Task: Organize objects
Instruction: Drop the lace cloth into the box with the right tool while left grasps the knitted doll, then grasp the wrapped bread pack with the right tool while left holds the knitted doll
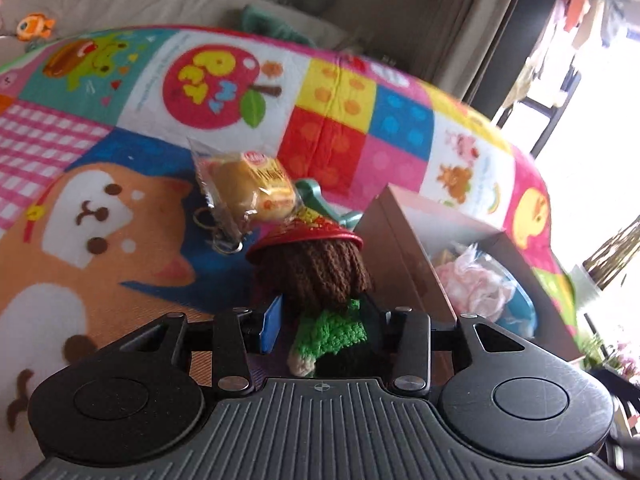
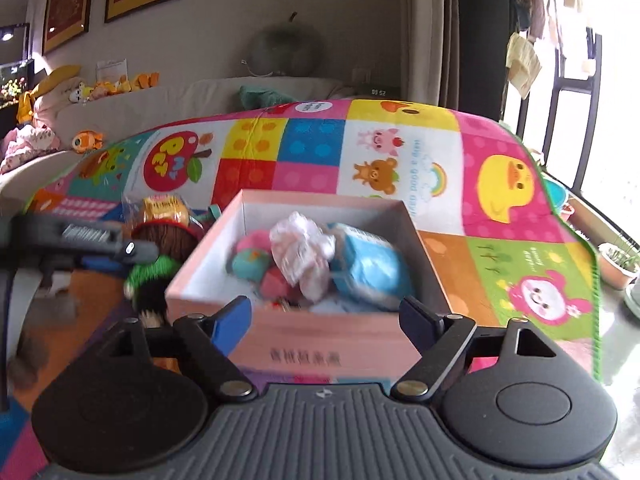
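**Desk:** What does the left-hand view show?

**Me:** My left gripper (image 1: 326,320) is clamped on a crocheted doll (image 1: 316,280) with brown yarn hair, a red hat and a green top. It sits between my fingers, just beside the pink cardboard box (image 1: 404,240), over the patchwork play mat (image 1: 328,96).

**Desk:** And the right?

**Me:** My right gripper (image 2: 326,320) hangs with jaws spread wide and nothing in them, straddling the near wall of the box (image 2: 320,344) without gripping it. The doll (image 2: 160,264) shows at the left, outside the box wall.

**Desk:** How much is tidied?

**Me:** I judge it well under way. The box already holds a blue packet (image 2: 368,264), a crumpled white-and-pink wrapper (image 2: 304,248) and a few round pink and teal soft pieces (image 2: 252,256).

**Desk:** What remains?

**Me:** The doll, not yet in. Behind it on the mat lie a wrapped bun (image 1: 248,188), a teal plastic item (image 1: 320,196) partly hidden, and some key rings (image 1: 224,236). Anything further I cannot make out.
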`<state>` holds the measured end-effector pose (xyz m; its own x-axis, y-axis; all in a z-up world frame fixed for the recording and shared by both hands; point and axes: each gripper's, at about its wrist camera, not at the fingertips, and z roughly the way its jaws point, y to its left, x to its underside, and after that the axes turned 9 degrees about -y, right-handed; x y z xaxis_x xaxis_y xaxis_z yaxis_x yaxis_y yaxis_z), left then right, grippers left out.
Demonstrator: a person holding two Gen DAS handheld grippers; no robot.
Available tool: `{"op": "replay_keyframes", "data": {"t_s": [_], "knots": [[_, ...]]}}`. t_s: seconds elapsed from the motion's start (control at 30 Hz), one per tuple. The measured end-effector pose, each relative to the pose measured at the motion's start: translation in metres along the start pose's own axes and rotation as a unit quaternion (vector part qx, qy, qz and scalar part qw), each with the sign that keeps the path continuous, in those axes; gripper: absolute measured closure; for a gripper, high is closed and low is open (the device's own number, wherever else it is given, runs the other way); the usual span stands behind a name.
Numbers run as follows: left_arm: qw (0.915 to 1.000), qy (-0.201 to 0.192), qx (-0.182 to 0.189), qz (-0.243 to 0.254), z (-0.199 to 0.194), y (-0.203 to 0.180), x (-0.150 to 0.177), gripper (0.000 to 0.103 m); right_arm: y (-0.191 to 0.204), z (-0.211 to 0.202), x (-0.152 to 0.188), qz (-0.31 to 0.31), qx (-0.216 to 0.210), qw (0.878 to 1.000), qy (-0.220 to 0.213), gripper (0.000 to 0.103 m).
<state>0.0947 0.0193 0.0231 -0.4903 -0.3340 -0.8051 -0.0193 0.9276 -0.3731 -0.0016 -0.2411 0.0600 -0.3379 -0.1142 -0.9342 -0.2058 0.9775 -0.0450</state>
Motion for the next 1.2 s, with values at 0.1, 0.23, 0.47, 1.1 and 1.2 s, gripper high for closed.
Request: {"op": "replay_keyframes", "data": {"t_s": [0.1,0.23,0.47,1.1,1.2], "knots": [[0.9998,-0.003,-0.007,0.018,0.013,-0.008,-0.003,0.052,-0.006,-0.016,0.018,0.001,0.005,1.0,0.001,0.016],[0.9996,-0.002,-0.004,0.026,0.031,-0.018,0.0,0.048,-0.016,-0.022,0.042,0.032,0.009,0.999,0.023,0.014],[0.9996,0.025,-0.002,-0.016,0.056,-0.015,-0.001,0.049,-0.024,-0.026,0.053,0.076,0.008,0.997,0.021,0.004],[0.9971,0.04,0.055,0.033,-0.092,0.059,0.048,0.054,-0.007,-0.013,0.041,0.056,0.008,0.997,0.05,0.003],[0.997,0.039,0.058,0.033,-0.087,0.065,0.042,0.055,0.007,-0.016,0.009,0.048,-0.019,0.998,0.027,0.003]]}}
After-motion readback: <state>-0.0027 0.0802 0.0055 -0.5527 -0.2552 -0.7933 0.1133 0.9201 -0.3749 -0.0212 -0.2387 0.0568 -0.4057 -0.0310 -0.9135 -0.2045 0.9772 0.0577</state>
